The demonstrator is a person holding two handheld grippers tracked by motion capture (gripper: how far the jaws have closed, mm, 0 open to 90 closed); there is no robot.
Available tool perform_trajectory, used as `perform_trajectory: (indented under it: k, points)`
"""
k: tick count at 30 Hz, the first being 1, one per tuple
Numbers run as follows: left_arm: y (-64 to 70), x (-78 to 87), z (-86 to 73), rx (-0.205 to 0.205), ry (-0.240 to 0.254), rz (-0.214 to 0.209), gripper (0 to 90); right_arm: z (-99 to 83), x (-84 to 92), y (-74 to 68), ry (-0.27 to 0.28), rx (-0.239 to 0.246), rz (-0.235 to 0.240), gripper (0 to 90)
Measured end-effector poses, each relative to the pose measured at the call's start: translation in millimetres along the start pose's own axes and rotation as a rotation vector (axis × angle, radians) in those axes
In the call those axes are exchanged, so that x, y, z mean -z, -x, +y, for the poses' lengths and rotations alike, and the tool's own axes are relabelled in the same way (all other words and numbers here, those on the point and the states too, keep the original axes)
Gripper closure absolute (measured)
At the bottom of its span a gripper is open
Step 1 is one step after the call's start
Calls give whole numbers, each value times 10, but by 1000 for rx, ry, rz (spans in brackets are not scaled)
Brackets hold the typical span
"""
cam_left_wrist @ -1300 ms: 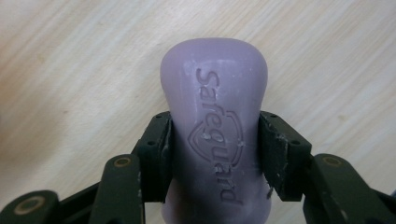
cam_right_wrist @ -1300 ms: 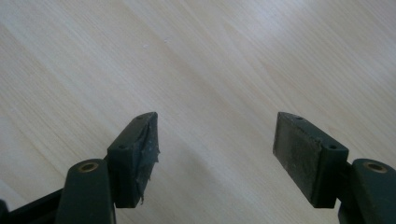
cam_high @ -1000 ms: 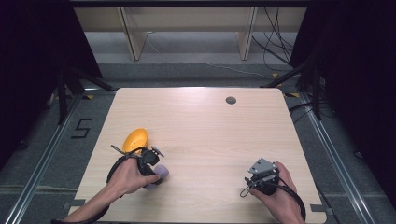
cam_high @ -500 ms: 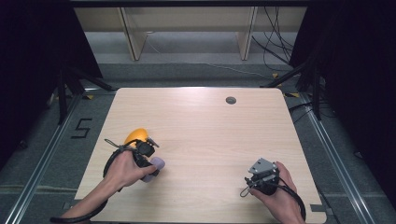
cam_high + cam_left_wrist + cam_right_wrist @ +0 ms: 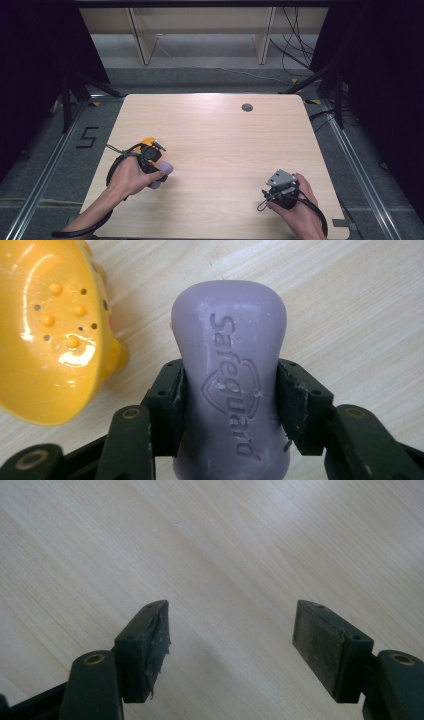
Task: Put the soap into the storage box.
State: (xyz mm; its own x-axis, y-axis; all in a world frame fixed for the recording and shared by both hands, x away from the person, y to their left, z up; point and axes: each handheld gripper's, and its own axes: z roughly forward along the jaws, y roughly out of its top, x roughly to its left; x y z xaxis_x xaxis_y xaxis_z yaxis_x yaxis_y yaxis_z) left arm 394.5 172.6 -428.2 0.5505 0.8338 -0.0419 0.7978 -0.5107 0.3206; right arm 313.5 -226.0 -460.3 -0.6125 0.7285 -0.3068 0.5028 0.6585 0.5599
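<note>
A purple soap bar [image 5: 230, 355] stamped "Safeguard" sits lengthwise between the jaws of my left gripper [image 5: 231, 395], which is shut on its sides. Just left of it lies a glossy yellow soap dish [image 5: 47, 335] with small holes and bumps. In the high view the left gripper [image 5: 159, 171] is at the table's front left with the soap bar [image 5: 164, 174] in it, and the yellow dish [image 5: 148, 143] peeks out just behind the gripper body. At the front right my right gripper [image 5: 280, 189] rests low over bare wood; its jaws [image 5: 230, 635] stand open with nothing between them.
The light wooden table [image 5: 220, 135] has a round cable hole [image 5: 247, 107] near its far edge. Dark stands and cables flank the table on the floor, and a shelf frame stands behind it.
My left gripper has carried the soap bar back and to the left, up to the yellow dish, and now covers most of it in the high view. The right gripper has stayed put.
</note>
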Motion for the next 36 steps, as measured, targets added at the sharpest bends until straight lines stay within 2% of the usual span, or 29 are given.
perform_trajectory:
  k: [1,3,4,6,7,8,10,11,13,14,15,19,20,21,22,23,24,25,26,27,29,30,31,32,34,36]
  points:
    - [25,4,-9,44,3,-1,488,0,0,0,0,0,0,317]
    - [3,26,2,39,4,1,488,2,5,-2,1,-7,0,317]
    - [6,31,0,54,9,-1,488,0,2,0,3,-1,-4,317]
    - [-11,50,6,54,13,1,488,-1,-2,1,5,0,-4,317]
    - [-7,53,5,68,18,1,488,-1,-1,3,3,2,0,317]
    - [-28,64,12,49,19,6,488,-1,0,2,3,1,-1,317]
    - [-30,82,15,75,26,2,488,0,1,0,4,-2,-2,317]
    - [-54,92,22,53,28,5,488,2,7,-1,1,-9,1,317]
    - [-93,111,33,35,26,13,488,1,5,-2,0,-10,1,317]
    - [-79,121,31,74,34,10,488,1,5,-3,0,-10,2,317]
    - [-80,125,31,92,39,9,488,1,5,-3,0,-10,2,317]
    - [-138,168,48,73,38,19,488,-2,1,-2,2,-7,-1,316]
    - [-132,171,46,96,48,21,488,-3,3,-13,0,-17,0,316]
    - [-144,182,49,99,50,19,488,-1,1,6,4,3,-3,316]
    - [-156,192,51,91,50,24,488,2,7,-1,0,-10,2,316]
    - [-153,198,50,112,54,22,488,2,7,-1,1,-9,1,316]
    - [-175,206,53,91,55,25,488,0,3,0,3,-5,-3,316]
    - [-178,215,55,106,56,27,488,0,3,0,3,-5,-3,316]
    - [-196,222,56,97,57,25,488,-1,4,-1,2,-6,-5,316]
    - [-191,223,54,115,62,22,488,-1,5,0,3,-5,-5,316]
    - [-227,235,57,104,67,24,488,0,8,2,1,-6,-2,316]
    - [-251,241,61,84,70,30,488,0,7,3,1,-5,-2,316]
    - [-265,247,64,85,73,33,488,0,5,0,3,-6,-3,316]
    - [-240,248,59,138,77,24,488,0,5,0,3,-6,-6,316]
    - [-287,268,68,93,73,39,488,1,7,2,1,-5,-3,316]
    - [-282,272,65,129,80,31,488,1,7,2,2,-6,-3,317]
